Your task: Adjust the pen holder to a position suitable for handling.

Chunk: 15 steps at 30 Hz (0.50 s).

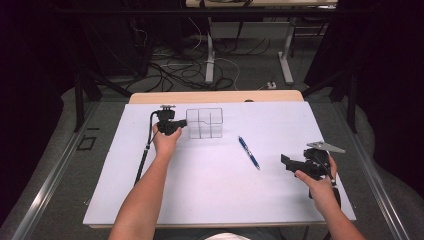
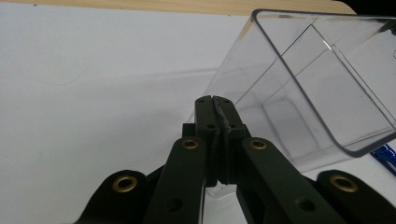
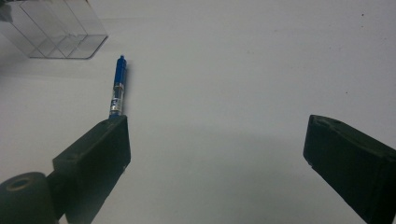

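From the high view, a white sheet (image 1: 215, 170) covers the table, and on it a blue pen (image 1: 249, 152) lies flat between the two hands, its long axis running diagonally from the far left, near the clear plastic organizer (image 1: 204, 123), toward the near right. The left gripper (image 1: 172, 126) sits at the organizer's left side, held by the left hand (image 1: 165, 141), with its cable trailing back along the sheet; the right gripper (image 1: 292, 164) is near the right edge of the sheet, well apart from the pen, in the right hand (image 1: 320, 184). In the left gripper view, the left gripper (image 2: 215, 112) has its jaws pressed together on the organizer's (image 2: 317, 93) thin transparent wall, with the compartments opening to the right, and a sliver of the pen (image 2: 386, 156) shows past the rim at the right edge. In the right gripper view, the right gripper (image 3: 217, 140) has its jaws spread wide with nothing between them; the pen (image 3: 117, 88) lies ahead just above the left jaw, its long axis pointing away from the camera toward the organizer (image 3: 51, 30) in the upper left corner
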Available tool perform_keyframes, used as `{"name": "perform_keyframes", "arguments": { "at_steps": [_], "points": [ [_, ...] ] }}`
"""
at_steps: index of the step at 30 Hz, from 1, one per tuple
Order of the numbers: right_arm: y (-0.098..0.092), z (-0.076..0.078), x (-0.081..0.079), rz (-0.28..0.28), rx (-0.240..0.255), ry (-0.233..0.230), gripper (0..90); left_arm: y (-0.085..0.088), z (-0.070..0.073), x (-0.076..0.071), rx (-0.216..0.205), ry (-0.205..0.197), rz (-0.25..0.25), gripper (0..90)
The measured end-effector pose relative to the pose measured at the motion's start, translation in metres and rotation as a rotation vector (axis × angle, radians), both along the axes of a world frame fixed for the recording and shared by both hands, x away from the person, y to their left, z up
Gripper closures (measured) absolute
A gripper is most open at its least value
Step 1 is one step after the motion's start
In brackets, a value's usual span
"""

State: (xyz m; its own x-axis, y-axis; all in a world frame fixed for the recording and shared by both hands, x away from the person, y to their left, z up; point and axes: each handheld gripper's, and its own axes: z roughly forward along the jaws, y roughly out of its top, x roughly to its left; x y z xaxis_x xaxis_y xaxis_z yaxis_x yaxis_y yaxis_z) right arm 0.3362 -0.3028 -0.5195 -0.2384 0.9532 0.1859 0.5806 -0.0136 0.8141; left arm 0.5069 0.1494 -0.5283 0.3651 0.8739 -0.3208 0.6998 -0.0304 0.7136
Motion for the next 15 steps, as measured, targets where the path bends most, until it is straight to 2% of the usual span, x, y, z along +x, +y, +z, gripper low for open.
{"name": "perform_keyframes", "arguments": {
  "at_steps": [3, 5, 9, 15],
  "points": [
    [0.0, 0.0, 0.0, 0.001, 0.001, 0.0, 7.1, -0.007, 0.002, 0.001, 0.003, 0.011, -0.009, 90.0],
    [-0.001, 0.0, 0.0, 0.0, 0.004, 0.001, 7.1, -0.012, 0.002, 0.001, 0.0, 0.005, -0.002, 90.0],
    [-0.001, 0.0, 0.0, 0.001, 0.006, 0.001, 7.2, -0.025, 0.002, 0.001, 0.003, 0.004, -0.019, 90.0],
    [-0.002, 0.0, 0.0, 0.004, 0.001, -0.003, 7.4, -0.034, 0.002, 0.002, -0.003, 0.004, -0.026, 90.0]
  ]
}}
